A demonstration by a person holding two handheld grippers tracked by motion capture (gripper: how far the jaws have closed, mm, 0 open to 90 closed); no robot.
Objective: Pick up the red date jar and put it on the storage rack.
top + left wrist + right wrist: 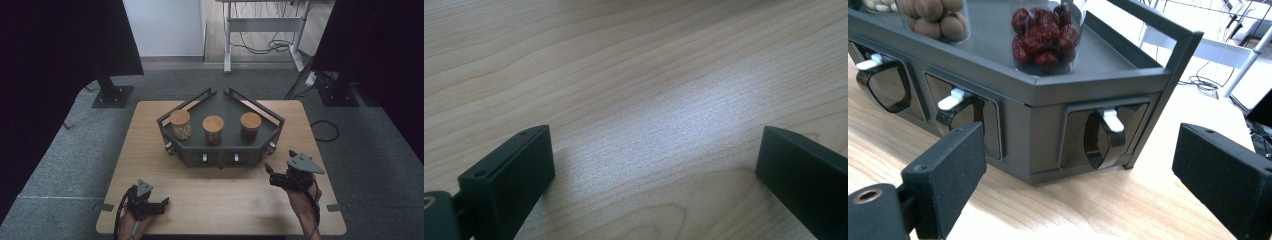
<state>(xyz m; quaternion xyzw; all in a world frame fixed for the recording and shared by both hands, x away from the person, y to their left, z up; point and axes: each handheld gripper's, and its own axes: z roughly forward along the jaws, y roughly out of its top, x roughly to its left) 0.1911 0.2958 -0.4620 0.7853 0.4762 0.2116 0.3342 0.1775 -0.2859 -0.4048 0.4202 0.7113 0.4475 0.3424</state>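
High view: grey rack is sitting mid-table toward the far edge, angled wings opening away from the person. Three cork-lidded jars are standing on its deck in a row: left jar with pale nuts, middle jar, right jar with dark red contents. Small white-tabbed drawers are showing along the rack's front faces. Left gripper is resting near the table's near-left corner, pointing right, well apart from the rack. Right gripper is hovering by the near-right part of the table, jaws pointing at the rack's right front corner, near it but not touching.

Left gripper view: jaws are standing wide apart, released, nothing between them, just bare wood under them.

Right gripper view: jaws are spread wide, released, gripping nothing. They are framing the rack's right angled face, where a drawer handle with a white tab is sitting between them, farther off. Red-fruit jar is standing on the deck above it; brown-nut jar beside it. Two more handles are showing along the front.
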